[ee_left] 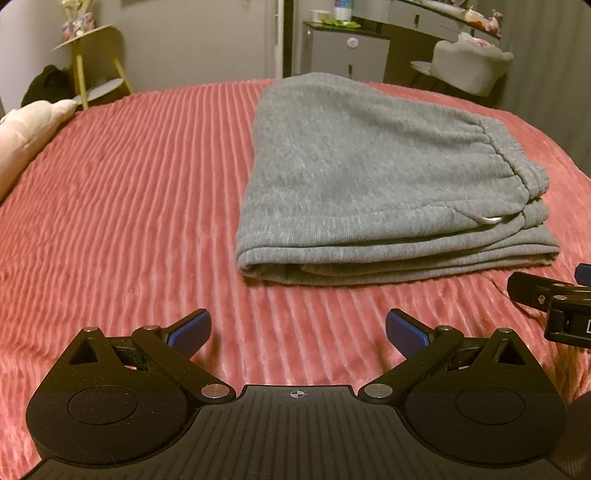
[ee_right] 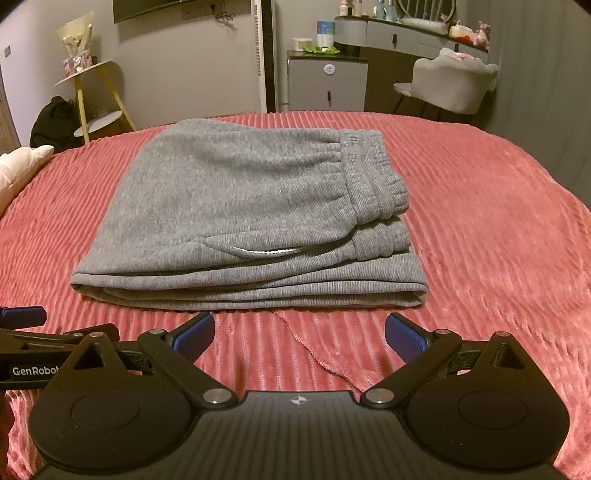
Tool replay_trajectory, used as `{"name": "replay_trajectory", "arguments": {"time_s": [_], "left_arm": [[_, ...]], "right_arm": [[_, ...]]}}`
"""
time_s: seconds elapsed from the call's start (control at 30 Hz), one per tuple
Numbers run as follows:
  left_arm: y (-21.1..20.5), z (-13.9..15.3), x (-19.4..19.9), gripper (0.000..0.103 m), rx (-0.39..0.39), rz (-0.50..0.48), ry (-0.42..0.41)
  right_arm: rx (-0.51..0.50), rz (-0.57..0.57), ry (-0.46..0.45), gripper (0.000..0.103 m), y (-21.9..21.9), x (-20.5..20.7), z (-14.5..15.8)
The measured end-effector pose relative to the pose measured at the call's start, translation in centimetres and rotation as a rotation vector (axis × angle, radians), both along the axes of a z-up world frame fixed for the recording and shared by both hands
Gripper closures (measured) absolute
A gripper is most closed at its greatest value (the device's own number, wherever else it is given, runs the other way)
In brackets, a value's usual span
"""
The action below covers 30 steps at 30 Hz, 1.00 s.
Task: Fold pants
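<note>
Folding looks finished: grey pants point(ee_right: 243, 218) stacked in layers mid-blanket point(ee_right: 480, 229), at twelve o'clock from right gripper point(ee_right: 300, 334), one o'clock from left gripper point(ee_left: 298, 328); both spread wide, empty; next, probably only withdrawing or smoothing.

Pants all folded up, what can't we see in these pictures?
- Pants: the legs are tucked inside the stacked layers in both views, so their neatness is hidden.
- Right tool: cut off by the left wrist view's right edge.
- Dresser bottles: too small and clipped by the right wrist view's top edge.
</note>
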<state>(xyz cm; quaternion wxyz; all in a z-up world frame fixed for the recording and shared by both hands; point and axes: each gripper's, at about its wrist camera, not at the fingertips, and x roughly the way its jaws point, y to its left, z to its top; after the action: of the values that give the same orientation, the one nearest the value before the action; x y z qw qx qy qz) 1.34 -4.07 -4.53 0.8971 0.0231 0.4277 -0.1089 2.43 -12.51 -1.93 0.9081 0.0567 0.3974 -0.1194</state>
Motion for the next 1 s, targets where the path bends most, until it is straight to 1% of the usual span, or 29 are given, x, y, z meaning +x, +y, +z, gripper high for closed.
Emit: {"name": "replay_trajectory", "arguments": {"time_s": [1.0], "left_arm": [[0.18, -0.24, 0.13, 0.0, 0.008, 0.02, 0.006]], "right_arm": [[0.015, -0.012, 0.017, 0.004, -0.3, 0.25, -0.27]]}}
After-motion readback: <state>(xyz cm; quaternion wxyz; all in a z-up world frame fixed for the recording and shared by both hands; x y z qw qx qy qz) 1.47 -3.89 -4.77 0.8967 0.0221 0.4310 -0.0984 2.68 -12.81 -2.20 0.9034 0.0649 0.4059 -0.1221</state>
